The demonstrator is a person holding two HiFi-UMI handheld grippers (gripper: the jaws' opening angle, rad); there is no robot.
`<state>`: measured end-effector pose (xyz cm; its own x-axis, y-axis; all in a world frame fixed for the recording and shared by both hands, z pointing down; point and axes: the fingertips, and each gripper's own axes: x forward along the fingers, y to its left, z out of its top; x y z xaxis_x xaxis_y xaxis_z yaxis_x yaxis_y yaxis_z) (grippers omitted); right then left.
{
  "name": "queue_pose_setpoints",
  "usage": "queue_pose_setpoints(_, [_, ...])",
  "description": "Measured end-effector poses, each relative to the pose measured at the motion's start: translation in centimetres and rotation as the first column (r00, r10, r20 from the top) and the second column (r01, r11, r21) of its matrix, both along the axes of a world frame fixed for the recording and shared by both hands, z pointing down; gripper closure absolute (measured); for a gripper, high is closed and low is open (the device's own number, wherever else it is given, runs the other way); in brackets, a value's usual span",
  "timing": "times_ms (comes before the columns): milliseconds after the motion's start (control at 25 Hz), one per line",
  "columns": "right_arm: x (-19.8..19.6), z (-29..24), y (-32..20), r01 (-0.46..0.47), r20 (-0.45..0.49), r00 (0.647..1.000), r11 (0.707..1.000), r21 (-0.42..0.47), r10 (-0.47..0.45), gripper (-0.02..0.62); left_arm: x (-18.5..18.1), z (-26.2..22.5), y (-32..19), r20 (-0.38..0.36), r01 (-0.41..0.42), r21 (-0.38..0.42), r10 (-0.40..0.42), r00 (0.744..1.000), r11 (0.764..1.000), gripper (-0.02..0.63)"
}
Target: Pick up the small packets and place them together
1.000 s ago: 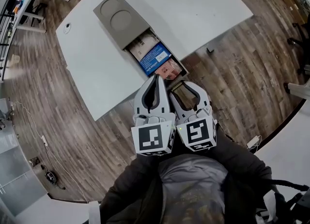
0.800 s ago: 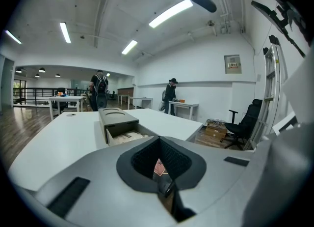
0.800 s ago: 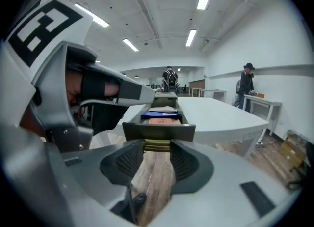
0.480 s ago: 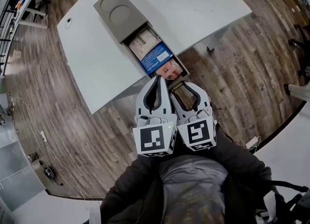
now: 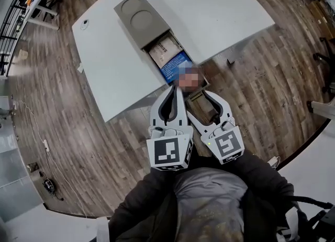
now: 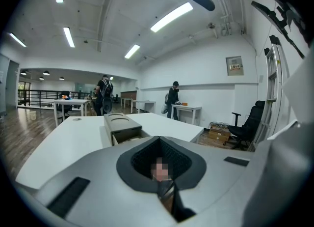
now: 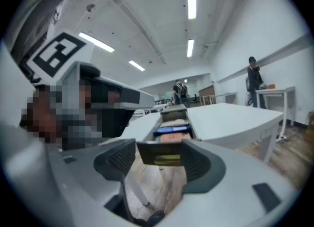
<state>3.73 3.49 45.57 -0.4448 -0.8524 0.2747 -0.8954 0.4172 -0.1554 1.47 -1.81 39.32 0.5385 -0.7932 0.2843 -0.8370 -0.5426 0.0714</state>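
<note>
A grey tray (image 5: 137,18) lies on the white table (image 5: 220,5); its open compartment holds a beige packet (image 5: 164,47) and a blue packet (image 5: 175,63). In the right gripper view a pink packet (image 7: 171,139) lies nearest me in that compartment. Both grippers hover over the floor, just short of the tray's near end. My right gripper (image 5: 204,97) has just been opening its jaws; a dark olive packet (image 7: 162,155) still sits between the spread tips. My left gripper (image 5: 176,90) is beside it, its tips touching and nothing held.
The table's near edge runs just beyond the grippers, with wood floor (image 5: 104,131) below. In the left gripper view, people (image 6: 172,98) stand at far tables. An office chair (image 6: 248,123) and cardboard boxes (image 6: 218,132) are at the right.
The right gripper's jaws have spread wider around the dark packet. The head view has shifted a little, so the tray sits further right in the picture. The left gripper looks unchanged.
</note>
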Motion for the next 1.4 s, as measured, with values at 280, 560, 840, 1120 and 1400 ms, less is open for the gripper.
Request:
queue_pose_setpoints(280, [1.0,-6.1,-1.2,0.060,-0.103,0.993,0.993,0.102,-0.050,0.316,1.2,-4.7,-0.9,-0.042,-0.010,0.078,0.013,0.999,0.997,0.603])
queue_pose_setpoints(560, [0.3,-12.1,-6.2,0.110,-0.178,0.981,0.982,0.156,-0.081,0.316,0.5,-10.4,-3.8,-0.082,0.020,0.170,-0.006,0.997,0.985,0.603])
queue_pose_setpoints(840, [-1.2,-6.7,-9.7,0.112,-0.332,0.935,0.992,-0.065,-0.127,0.316,-1.9,-10.3,-6.9,-0.092,0.050,0.154,-0.036,0.995,0.987,0.603])
queue_pose_setpoints(1120, [-2.5,-1.5,-12.8,0.137,-0.470,0.840,0.944,-0.301,-0.272,0.316,-4.2,-9.1,-10.7,-0.078,0.058,0.116,-0.049,0.996,0.992,0.603])
queue_pose_setpoints(1400, [-2.5,2.9,-14.7,0.128,-0.483,0.763,0.833,-0.538,-0.430,0.290,-6.3,-7.7,-14.1,-0.083,0.064,0.077,-0.057,0.995,0.995,0.603])
